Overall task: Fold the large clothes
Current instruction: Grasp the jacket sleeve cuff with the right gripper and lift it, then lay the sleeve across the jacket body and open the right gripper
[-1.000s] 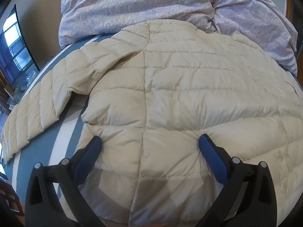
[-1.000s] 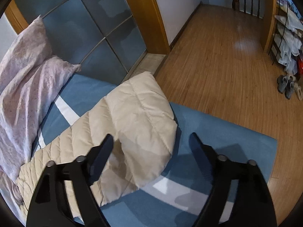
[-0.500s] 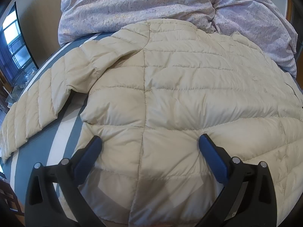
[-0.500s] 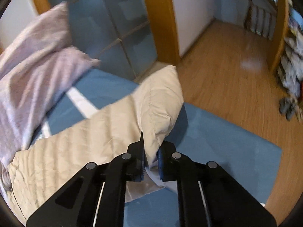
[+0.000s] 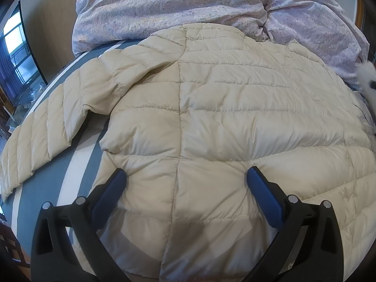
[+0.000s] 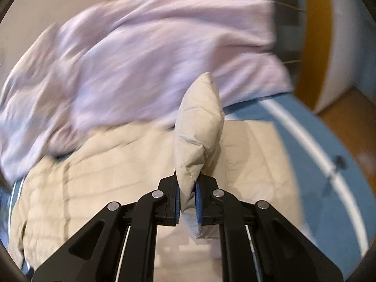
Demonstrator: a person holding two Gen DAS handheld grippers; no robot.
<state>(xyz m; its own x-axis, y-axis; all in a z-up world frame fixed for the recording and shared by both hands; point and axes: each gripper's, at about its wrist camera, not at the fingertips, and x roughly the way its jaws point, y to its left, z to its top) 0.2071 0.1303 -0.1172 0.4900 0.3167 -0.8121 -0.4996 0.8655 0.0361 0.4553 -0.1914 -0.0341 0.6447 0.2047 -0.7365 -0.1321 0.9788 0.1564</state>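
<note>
1. Two grippers in view: left gripper [image 5: 185,178] with jaws spread wide, low in the frame over the cream quilted jacket [image 5: 235,122], nothing pinched between its blue pads.
2. Right gripper [image 6: 188,199] clamped on a puffy fold of the jacket's sleeve [image 6: 199,127], raised upright at the frame centre.
3. Jacket spread flat, back side up, on a blue bedsheet [image 5: 28,188] with white stripes; other sleeve [image 5: 47,127] stretched toward the lower left.
4. Crumpled lilac duvet [image 5: 188,4] across the top, touching the collar.
5. Dark window [image 5: 14,54] at the left edge; wooden floor [image 6: 347,108] at the right edge.
6. No readable writing, brand or label anywhere.
</note>
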